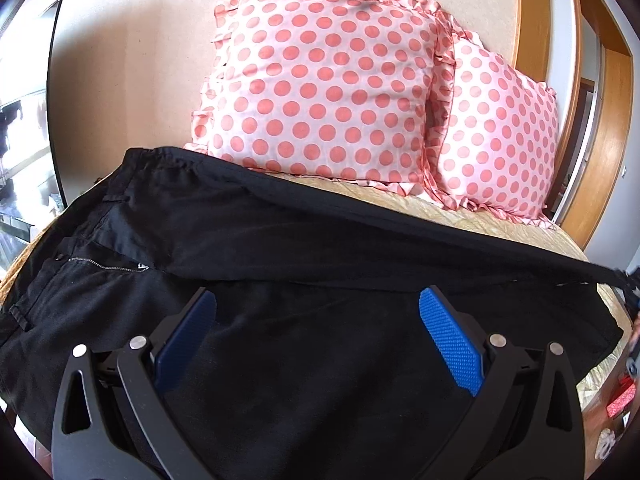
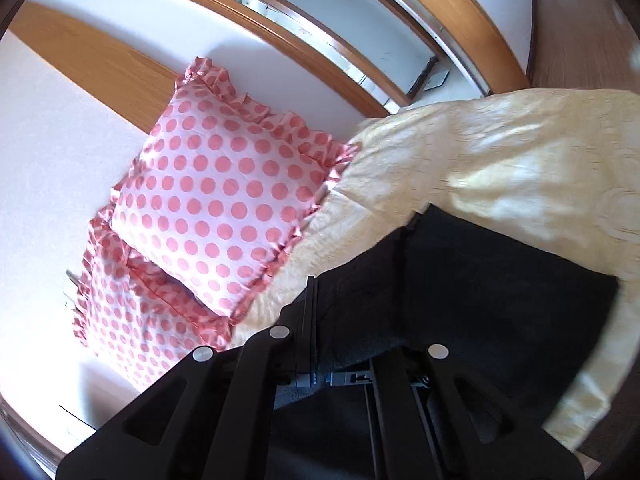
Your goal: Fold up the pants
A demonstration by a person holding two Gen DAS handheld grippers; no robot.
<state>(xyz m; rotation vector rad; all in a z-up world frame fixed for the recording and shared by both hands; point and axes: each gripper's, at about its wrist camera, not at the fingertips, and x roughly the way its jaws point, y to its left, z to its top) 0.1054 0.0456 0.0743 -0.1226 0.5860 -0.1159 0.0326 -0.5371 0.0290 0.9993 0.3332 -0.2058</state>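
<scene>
Black pants (image 1: 280, 216) on bed (image 2: 500, 152) | left claw (image 1: 316, 320) apart | right claw (image 2: 340, 320) clamped on pants | no legible writing

The left wrist camera sits low over the black pants (image 1: 280, 240), looking across the bed (image 1: 500, 216) toward two polka-dot pillows (image 1: 328, 80) by the wall. The right wrist camera, rolled sideways, looks close along the pants (image 2: 480, 280); both views share the pillows (image 2: 224, 200) and bed (image 2: 520, 152).
</scene>
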